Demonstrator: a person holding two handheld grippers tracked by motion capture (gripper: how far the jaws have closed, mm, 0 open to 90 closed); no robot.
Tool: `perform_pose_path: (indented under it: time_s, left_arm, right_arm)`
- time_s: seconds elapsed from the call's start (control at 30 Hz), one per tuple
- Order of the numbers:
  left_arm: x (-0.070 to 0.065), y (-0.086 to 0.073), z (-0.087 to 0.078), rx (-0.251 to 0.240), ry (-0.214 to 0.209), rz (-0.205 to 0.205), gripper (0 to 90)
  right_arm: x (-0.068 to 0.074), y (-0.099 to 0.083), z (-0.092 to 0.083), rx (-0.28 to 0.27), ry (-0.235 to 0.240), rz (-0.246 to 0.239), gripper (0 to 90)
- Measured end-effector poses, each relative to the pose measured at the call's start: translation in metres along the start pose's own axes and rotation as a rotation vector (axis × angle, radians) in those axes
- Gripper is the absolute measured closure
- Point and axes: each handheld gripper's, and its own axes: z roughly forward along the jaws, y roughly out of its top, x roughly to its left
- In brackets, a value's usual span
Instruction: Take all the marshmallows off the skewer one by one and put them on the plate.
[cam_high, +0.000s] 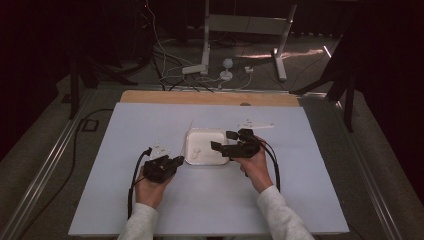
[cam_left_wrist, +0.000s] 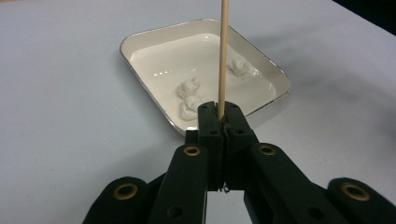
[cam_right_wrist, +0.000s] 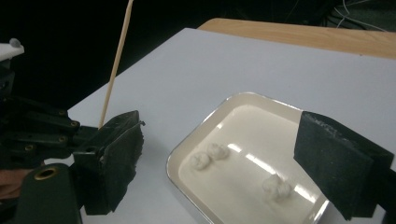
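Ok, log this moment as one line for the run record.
left claw: shut on wooden skewer, upright | right claw: open over white tray | tray: three white lumps | on table

No text, label, brand, number or sign is being shown legibly on any surface in the three views; nothing readable is being displayed on the objects or the table.

On the pale tabletop, the left tongs gripped a thin skewer beside a white tray, while the right tongs gaped over it.
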Motion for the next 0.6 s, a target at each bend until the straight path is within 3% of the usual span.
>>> perform_pose_path:
  time_s: [0.3, 0.6]
  left_arm:
    - [-0.007, 0.002, 0.005, 0.022, -0.007, 0.016, 89.3]
    - [-0.009, 0.011, 0.013, 0.042, -0.014, 0.003, 89.3]
  right_arm:
    - [-0.005, -0.012, -0.012, 0.012, -0.019, -0.012, 14.6]
    - [-0.003, -0.017, -0.034, -0.013, -0.021, -0.032, 13.5]
